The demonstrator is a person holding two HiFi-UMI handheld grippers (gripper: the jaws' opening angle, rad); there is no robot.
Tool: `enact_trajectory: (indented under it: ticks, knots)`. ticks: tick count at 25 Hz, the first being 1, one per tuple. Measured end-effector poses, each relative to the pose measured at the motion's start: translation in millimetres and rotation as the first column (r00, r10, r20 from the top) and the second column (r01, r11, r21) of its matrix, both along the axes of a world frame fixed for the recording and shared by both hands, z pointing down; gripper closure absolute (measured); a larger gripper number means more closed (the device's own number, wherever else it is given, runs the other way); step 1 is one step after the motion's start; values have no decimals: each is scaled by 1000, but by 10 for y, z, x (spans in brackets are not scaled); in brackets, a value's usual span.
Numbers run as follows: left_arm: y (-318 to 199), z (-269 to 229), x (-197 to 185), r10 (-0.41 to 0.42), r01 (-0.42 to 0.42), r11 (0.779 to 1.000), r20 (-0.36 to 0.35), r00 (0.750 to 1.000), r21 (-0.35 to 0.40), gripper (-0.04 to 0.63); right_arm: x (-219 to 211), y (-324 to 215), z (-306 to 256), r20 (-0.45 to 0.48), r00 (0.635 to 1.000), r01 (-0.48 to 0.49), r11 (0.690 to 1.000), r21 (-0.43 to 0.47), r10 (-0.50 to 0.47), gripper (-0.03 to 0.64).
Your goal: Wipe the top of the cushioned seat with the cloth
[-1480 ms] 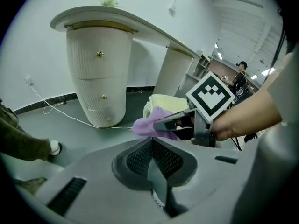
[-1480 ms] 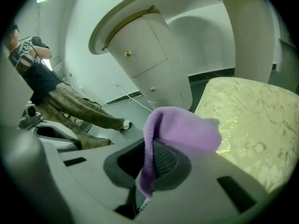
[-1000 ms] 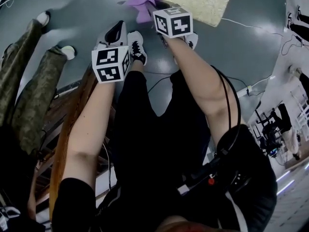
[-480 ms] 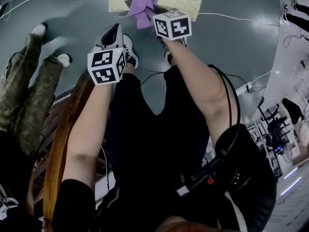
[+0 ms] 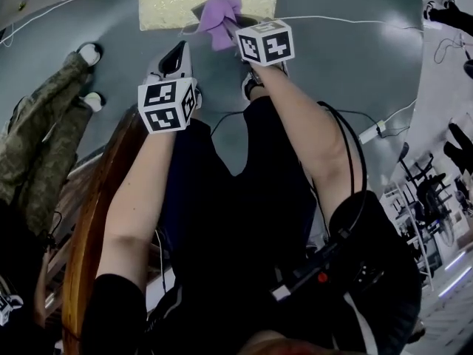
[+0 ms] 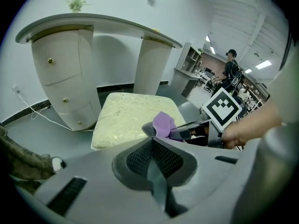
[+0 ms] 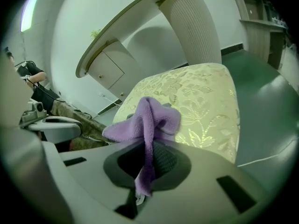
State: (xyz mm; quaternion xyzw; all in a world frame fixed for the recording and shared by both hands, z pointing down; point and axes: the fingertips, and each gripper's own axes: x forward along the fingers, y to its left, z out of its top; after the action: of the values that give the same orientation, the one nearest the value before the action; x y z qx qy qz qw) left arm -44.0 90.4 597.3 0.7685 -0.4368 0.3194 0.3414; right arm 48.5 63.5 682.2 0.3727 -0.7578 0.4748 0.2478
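1. Right gripper (image 7: 147, 161) is clamping the purple cloth (image 7: 150, 116). The jaws are pressing together on a fold of it, and the rest is bunching up above the tips with a tail hanging down between the pads.
2. Left gripper (image 6: 152, 158) is carrying nothing, and its jaws are meeting with no gap.
3. Cushioned seat (image 7: 202, 97), pale yellow with a floral pattern, is sitting on the grey-green floor (image 5: 355, 72) right ahead of both grippers.
4. In the head view the cloth is hanging over the seat's near edge. In the left gripper view it is showing at the seat's near right corner. I can't tell whether it is touching the fabric.
5. Left gripper is hovering beside the right one, a bit further back from the seat, over the floor.
6. A white desk (image 6: 60, 73) with drawers and round knobs is standing just behind the seat.
7. A white cable (image 5: 347, 21) is running across the floor to the right of the seat.
8. Another person's camouflage trouser legs (image 5: 44, 139) are showing at the left, well apart from the seat.
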Motion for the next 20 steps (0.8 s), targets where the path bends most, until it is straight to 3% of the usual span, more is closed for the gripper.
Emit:
enact_trajectory:
  ticks: [7, 12, 20]
  knots:
    - [26, 5, 33, 42, -42, 999, -18, 999, 32, 592, 122, 190, 13, -30, 999, -41, 999, 3, 41, 595]
    - [-91, -42, 477, 77, -77, 997, 1, 997, 15, 592, 653, 196, 33, -24, 998, -62, 998, -23, 61, 595]
    - [-84, -309, 509, 110, -109, 992, -18, 994, 60, 592, 1191, 352, -94, -155, 979, -140, 989, -44, 132, 594]
